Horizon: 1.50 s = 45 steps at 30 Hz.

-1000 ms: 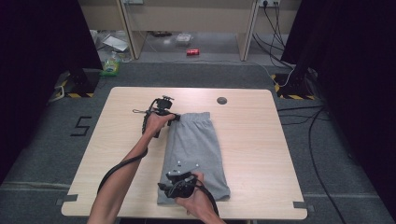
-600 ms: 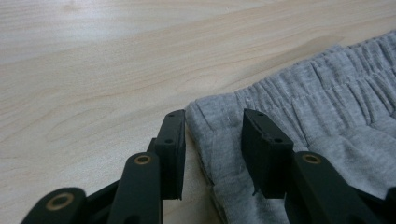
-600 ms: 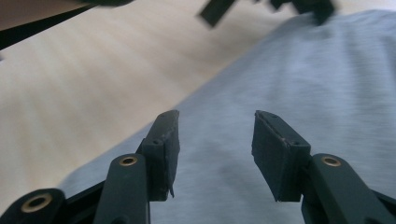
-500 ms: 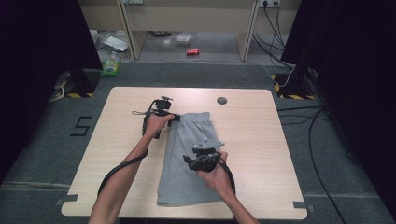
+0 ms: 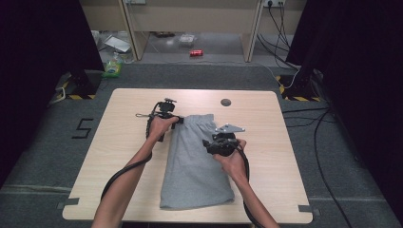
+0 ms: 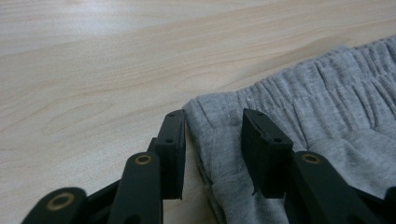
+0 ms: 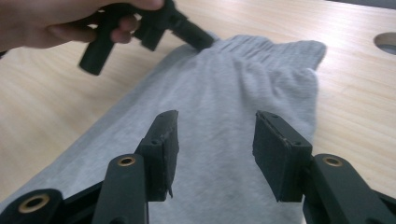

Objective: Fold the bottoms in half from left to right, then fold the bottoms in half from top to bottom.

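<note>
A grey garment [image 5: 195, 166] with an elastic waistband lies flat down the middle of the wooden table [image 5: 128, 142], waistband at the far end. My left gripper [image 5: 178, 119] rests at the waistband's far left corner. In the left gripper view its jaws [image 6: 212, 140] stand apart, with that corner of the cloth [image 6: 327, 107] lying between them and not pinched. My right gripper [image 5: 209, 141] hovers over the garment's upper right part. It is open [image 7: 215, 140] with nothing in it, and looks along the cloth [image 7: 243, 79] toward the waistband and the left gripper [image 7: 198, 39].
A round dark hole [image 5: 225, 102] sits in the table beyond the waistband. Bare wood lies on both sides of the garment. On the floor past the table are a red can [image 5: 196, 52], a green bottle [image 5: 112, 69] and cables [image 5: 304, 118] at the right.
My right gripper has travelled from the garment's near hem up along the cloth toward the waistband. The left gripper has stayed at the waistband corner.
</note>
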{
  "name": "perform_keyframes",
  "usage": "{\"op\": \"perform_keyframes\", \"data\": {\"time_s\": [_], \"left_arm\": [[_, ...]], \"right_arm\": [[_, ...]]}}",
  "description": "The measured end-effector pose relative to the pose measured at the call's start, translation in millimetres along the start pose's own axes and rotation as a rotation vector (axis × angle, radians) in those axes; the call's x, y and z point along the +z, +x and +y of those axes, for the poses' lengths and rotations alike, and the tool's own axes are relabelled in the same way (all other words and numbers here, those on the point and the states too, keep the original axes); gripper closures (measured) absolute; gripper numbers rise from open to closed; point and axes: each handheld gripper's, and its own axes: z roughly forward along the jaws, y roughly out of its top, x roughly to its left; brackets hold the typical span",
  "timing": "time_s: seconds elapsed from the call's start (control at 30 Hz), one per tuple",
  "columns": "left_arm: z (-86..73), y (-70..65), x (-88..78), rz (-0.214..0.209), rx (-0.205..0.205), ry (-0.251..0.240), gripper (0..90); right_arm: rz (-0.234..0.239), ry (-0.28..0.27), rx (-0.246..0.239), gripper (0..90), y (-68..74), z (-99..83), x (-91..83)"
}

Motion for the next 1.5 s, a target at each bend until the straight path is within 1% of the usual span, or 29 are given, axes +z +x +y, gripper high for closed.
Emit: {"op": "perform_keyframes", "data": {"time_s": [0.13, 0.27, 0.37, 0.4, 0.47, 0.57, 0.87, 1.03, 1.3, 1.37, 1.5], "left_arm": [[-0.4, 1.3, 0.3, -0.008, -0.007, -0.001, 60.3], [-0.1, 2.1, 0.7, -0.015, -0.005, 0.001, 60.2], [-0.4, 2.9, 0.6, -0.018, -0.008, 0.001, 60.1], [-0.6, 2.9, 0.5, -0.018, -0.007, 0.000, 60.2], [-1.0, 2.9, 0.5, -0.018, -0.008, -0.002, 60.2], [-1.0, 2.8, 0.6, -0.018, -0.009, -0.003, 60.1], [-1.4, 0.5, -0.1, -0.002, 0.004, -0.004, 60.1], [-1.9, 1.3, 0.1, -0.009, -0.005, -0.008, 60.2], [-1.4, 0.1, -0.1, 0.000, 0.004, -0.004, 60.2], [-1.6, -0.2, -0.2, 0.002, 0.006, -0.005, 60.2], [-2.0, -0.3, -0.2, 0.002, 0.009, -0.008, 60.2]], "right_arm": [[-0.023, 0.001, 0.018, 50.5, -11.6, 2.0, 3.7], [-0.041, 0.001, 0.034, 49.9, -22.2, 3.2, 6.3], [-0.053, 0.006, 0.057, 49.7, -30.6, 4.1, 9.2], [-0.059, 0.005, 0.056, 49.5, -33.8, 4.3, 10.6], [-0.065, 0.009, 0.074, 49.2, -38.6, 4.4, 12.7], [-0.071, 0.010, 0.082, 48.6, -44.6, 4.9, 14.5], [-0.082, 0.010, 0.097, 47.7, -54.9, 8.9, 18.8], [-0.090, 0.015, 0.104, 47.5, -60.7, 12.3, 24.2], [-0.107, 0.023, 0.120, 47.5, -69.0, 21.8, 40.3], [-0.103, 0.024, 0.130, 47.5, -70.1, 24.2, 46.2], [-0.104, 0.033, 0.134, 47.5, -69.8, 29.2, 56.8]]}}
